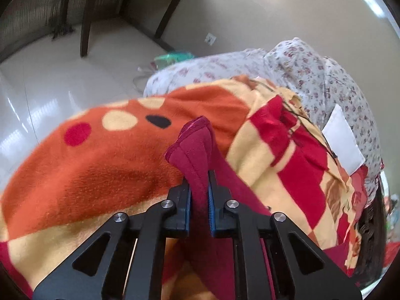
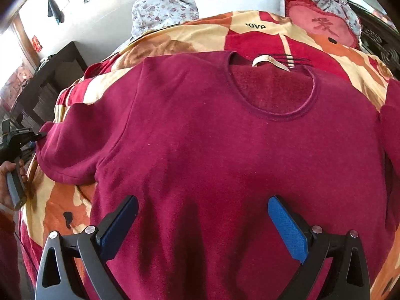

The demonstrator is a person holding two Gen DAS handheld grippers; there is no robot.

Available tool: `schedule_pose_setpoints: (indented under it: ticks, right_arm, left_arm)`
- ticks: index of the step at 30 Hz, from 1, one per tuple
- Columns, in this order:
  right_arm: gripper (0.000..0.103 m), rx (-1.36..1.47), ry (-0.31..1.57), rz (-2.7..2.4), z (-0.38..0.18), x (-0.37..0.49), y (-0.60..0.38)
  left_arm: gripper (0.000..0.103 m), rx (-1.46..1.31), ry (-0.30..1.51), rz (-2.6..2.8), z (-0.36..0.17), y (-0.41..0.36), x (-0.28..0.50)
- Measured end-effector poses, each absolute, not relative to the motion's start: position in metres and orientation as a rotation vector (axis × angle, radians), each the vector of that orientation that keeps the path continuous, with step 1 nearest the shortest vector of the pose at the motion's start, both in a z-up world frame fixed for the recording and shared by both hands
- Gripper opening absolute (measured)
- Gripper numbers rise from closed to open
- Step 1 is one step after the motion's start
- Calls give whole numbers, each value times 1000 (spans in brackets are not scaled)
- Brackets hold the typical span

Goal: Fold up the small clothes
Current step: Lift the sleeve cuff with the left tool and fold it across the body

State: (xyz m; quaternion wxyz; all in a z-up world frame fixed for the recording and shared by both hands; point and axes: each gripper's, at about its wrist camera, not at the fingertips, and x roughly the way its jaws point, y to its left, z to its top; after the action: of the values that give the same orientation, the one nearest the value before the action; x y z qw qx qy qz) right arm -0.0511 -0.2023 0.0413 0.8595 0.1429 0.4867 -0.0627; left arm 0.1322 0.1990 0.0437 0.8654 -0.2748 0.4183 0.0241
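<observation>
1. We see a maroon sweatshirt spread front-up on a bed, its round neckline toward the pillows and a cream neck label showing inside the collar
2. It lies on a fleece blanket patterned in orange, cream and red; in the left wrist view the same blanket shows large dots
3. Our left gripper has its jaws clenched on a bunched fold of the sweatshirt's fabric, which stands up between the blue pads
4. From the right wrist view, that left gripper sits at the far left edge, touching the cuff end of the sleeve, with a hand around its handle
5. Our right gripper hovers over the lower body of the sweatshirt with its jaws released and spread wide; we cannot tell whether the tips touch the cloth
6. Beyond the blanket lie floral-print bedding, a white pillow and a red cushion bearing a character
7. Off the bed's side, the left wrist view shows a glossy tiled floor and dark wooden chair legs
</observation>
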Motion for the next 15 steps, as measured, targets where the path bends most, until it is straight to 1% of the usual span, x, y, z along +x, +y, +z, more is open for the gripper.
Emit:
schedule_pose_setpoints:
  ticks: [3, 7, 10, 12, 15]
  right_arm:
    - [102, 303, 1013, -128, 44, -52, -203]
    - [102, 325, 994, -128, 48, -56, -207]
    - [102, 336, 980, -132, 51, -59, -212]
    - [102, 346, 970, -138, 53, -61, -217]
    - [102, 358, 954, -156, 58, -65, -227]
  left_arm:
    - [9, -537, 801, 14, 73, 187, 117]
    - [9, -499, 748, -53, 106, 165, 102]
    - [9, -488, 729, -156, 127, 131, 86]
    - [9, -461, 721, -255, 137, 92, 72]
    - [9, -441, 739, -394, 140, 35, 54]
